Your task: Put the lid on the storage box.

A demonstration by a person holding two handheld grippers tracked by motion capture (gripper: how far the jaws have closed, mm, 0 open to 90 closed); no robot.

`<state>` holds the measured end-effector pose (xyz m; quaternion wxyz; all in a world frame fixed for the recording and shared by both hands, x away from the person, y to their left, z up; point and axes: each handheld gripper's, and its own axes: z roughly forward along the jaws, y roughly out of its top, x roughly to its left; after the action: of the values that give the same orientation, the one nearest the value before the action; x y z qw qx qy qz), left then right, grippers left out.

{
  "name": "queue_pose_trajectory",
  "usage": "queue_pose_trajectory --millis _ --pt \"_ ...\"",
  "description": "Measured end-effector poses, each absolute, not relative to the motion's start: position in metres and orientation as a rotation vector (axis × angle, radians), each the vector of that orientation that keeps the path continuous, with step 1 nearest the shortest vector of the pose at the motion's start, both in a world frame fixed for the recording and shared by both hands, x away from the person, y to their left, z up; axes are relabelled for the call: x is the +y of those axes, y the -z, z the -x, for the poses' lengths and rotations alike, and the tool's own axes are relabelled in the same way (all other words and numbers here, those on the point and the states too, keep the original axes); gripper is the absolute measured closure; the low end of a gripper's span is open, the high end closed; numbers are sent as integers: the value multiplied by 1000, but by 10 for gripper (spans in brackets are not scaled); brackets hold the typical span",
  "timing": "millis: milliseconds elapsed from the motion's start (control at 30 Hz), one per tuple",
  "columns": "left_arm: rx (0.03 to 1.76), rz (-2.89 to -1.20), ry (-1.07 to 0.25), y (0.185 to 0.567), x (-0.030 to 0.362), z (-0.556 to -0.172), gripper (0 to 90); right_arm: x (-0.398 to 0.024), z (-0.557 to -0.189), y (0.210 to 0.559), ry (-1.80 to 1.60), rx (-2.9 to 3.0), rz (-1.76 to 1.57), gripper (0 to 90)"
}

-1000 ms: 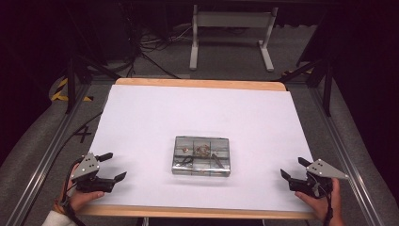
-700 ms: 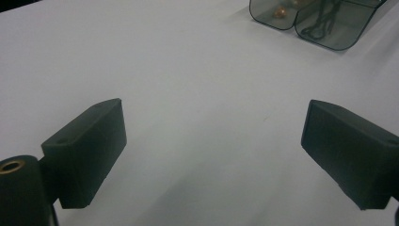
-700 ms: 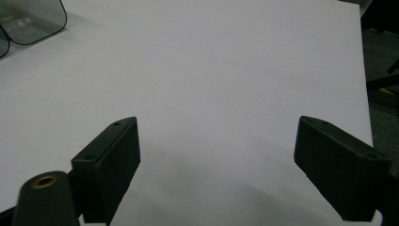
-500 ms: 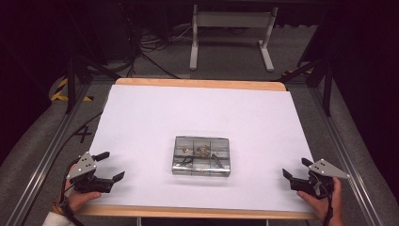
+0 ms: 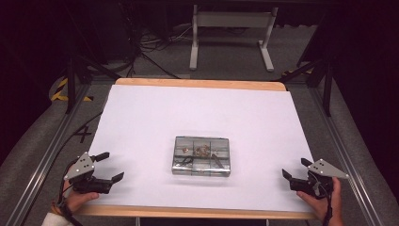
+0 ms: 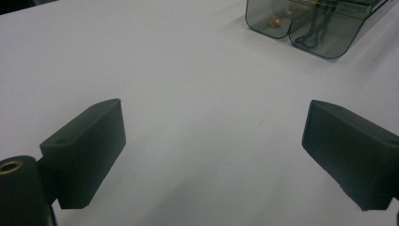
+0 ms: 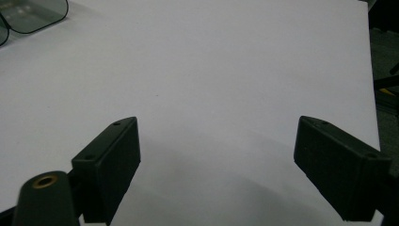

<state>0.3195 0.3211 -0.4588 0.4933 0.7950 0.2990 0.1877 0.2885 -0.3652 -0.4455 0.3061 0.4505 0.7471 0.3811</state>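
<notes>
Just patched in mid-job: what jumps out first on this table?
A clear compartment box sits alone near the middle of the white table, with small bits in several compartments. At the near edge, the left gripper and the right gripper flank it, both open, empty and well apart from it.

No readable text, labels, brands or numbers on the table, box or either gripper

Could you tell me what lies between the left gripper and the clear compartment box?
Nothing but bare white table separates the left gripper from the box, as the high view shows.
</notes>
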Motion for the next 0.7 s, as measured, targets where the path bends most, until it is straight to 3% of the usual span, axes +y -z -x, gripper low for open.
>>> queue_pose_trajectory --millis 700 --pt "741 -1944 -470 459 320 -320 74 -364 -289 446 -996 1992 -1188 144"
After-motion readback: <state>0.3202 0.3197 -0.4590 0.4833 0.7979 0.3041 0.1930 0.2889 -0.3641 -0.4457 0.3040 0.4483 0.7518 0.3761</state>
